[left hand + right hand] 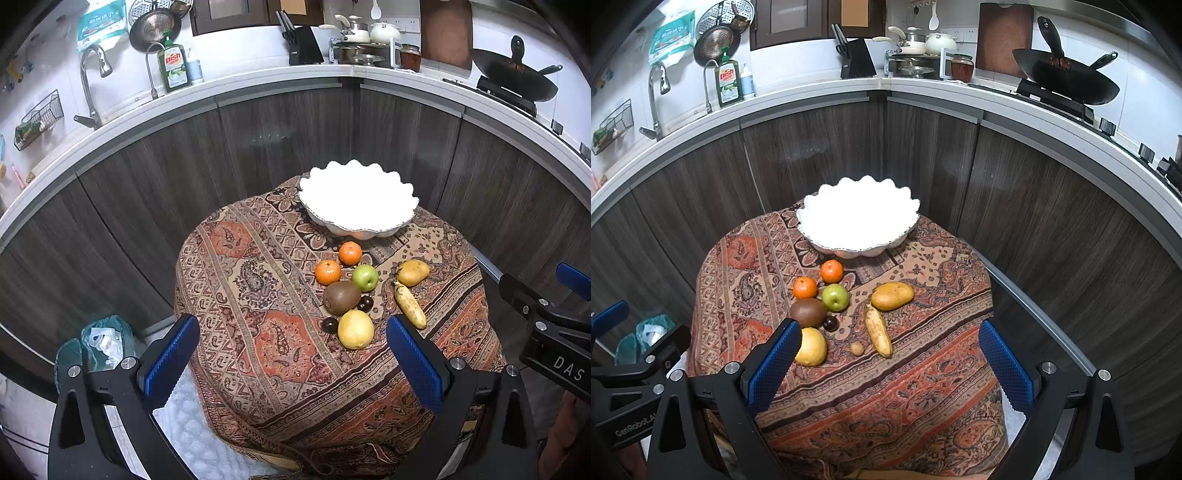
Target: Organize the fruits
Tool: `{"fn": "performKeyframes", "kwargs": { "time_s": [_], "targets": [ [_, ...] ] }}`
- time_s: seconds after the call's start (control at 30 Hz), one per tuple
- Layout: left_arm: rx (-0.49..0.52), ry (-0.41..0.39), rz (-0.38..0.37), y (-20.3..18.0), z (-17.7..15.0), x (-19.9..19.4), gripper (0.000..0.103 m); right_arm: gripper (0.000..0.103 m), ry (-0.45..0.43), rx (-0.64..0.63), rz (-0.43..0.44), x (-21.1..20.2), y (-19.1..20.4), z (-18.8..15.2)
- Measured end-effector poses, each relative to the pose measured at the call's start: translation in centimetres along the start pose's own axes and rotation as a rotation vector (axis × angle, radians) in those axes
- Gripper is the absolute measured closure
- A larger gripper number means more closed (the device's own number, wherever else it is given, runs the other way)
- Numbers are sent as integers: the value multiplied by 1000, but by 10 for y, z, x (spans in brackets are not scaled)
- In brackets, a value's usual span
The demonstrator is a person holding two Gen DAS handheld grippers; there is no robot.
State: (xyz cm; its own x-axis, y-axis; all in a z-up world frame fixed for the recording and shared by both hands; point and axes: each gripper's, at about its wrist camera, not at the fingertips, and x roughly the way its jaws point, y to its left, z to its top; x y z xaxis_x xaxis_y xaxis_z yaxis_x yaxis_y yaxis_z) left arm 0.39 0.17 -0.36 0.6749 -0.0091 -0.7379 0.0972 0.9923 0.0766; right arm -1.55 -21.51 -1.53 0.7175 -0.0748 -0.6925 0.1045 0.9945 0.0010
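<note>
A white scalloped bowl (357, 201) (858, 221) stands at the far side of a small table with a patterned cloth (266, 332) (905, 387). In front of it lie two oranges (350, 253) (832, 271), a green apple (365, 277) (835, 297), a kiwi (341, 297) (808, 312), a yellow lemon (355, 329) (812, 347), two dark plums (365, 303) (830, 324), a mango (412, 272) (892, 295), a small banana (410, 305) (878, 333) and a small brown fruit (856, 348). My left gripper (293, 354) and right gripper (886, 360) hover above the near side of the table, both open and empty.
A curved kitchen counter (221, 88) (923, 88) with dark wood cabinets runs behind the table. On it are a tap (90, 74), a dish soap bottle (173, 66), a knife block (304, 46), pots (362, 44) and a wok (517, 77). A bag-lined bin (99, 343) stands left of the table.
</note>
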Motion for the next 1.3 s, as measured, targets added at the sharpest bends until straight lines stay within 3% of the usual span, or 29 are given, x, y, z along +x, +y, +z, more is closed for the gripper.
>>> {"fn": "performKeyframes", "kwargs": {
  "time_s": [0.73,1.3],
  "targets": [
    [27,34,0,-11,-1,23,0,5,30,10,-10,24,-4,-3],
    [55,100,-20,-23,-8,84,0,5,79,-5,-43,74,-6,-9]
  ]
}}
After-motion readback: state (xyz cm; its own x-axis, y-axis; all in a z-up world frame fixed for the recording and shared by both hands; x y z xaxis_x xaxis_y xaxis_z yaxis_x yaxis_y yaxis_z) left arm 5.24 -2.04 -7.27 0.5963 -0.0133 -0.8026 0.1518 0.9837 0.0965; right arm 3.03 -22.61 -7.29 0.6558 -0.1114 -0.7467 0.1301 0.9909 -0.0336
